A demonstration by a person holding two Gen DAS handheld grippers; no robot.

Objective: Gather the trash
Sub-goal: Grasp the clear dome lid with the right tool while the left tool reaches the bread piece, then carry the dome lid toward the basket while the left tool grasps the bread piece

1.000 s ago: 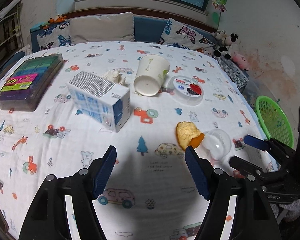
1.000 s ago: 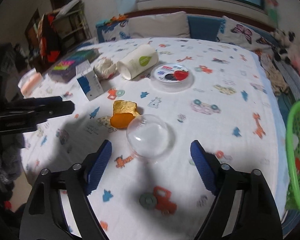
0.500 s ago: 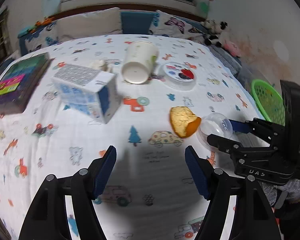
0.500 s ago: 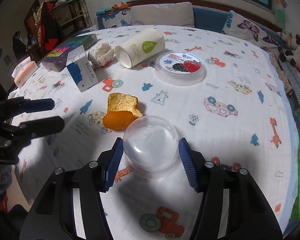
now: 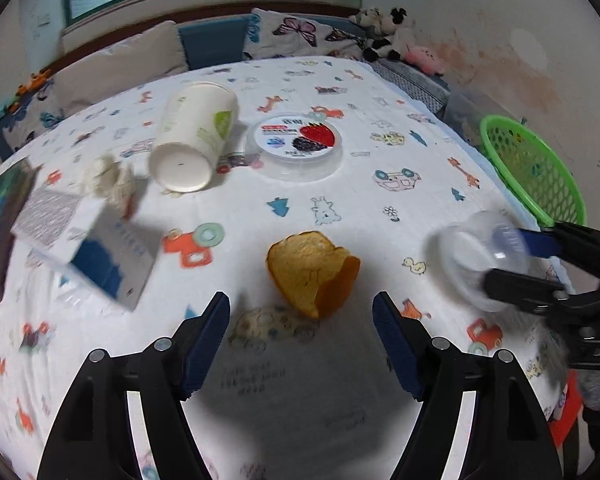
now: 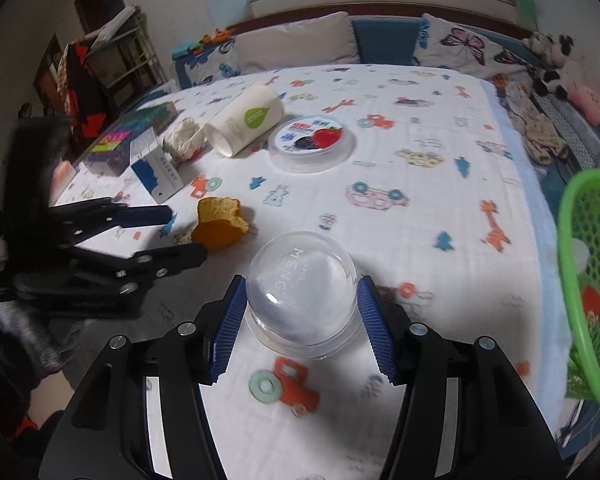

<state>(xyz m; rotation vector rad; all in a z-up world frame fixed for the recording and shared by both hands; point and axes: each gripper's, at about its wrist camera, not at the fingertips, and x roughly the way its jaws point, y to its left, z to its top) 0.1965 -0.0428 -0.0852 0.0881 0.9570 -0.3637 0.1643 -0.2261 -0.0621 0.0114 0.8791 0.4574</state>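
- Right gripper [image 6: 302,318]: fingers clamped on clear dome lid [image 6: 302,290], lifted off printed cloth [image 6: 420,208]
- Left gripper [image 5: 300,338]: fingers wide, empty, orange peel [image 5: 312,274] just ahead
- Green basket [image 6: 580,280] at right edge

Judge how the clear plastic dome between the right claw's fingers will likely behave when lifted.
The clear dome looks thin and empty, so probably light. Its smooth curved wall may slip between the right claw fingers. Squeezed hard, it could flex or crack.
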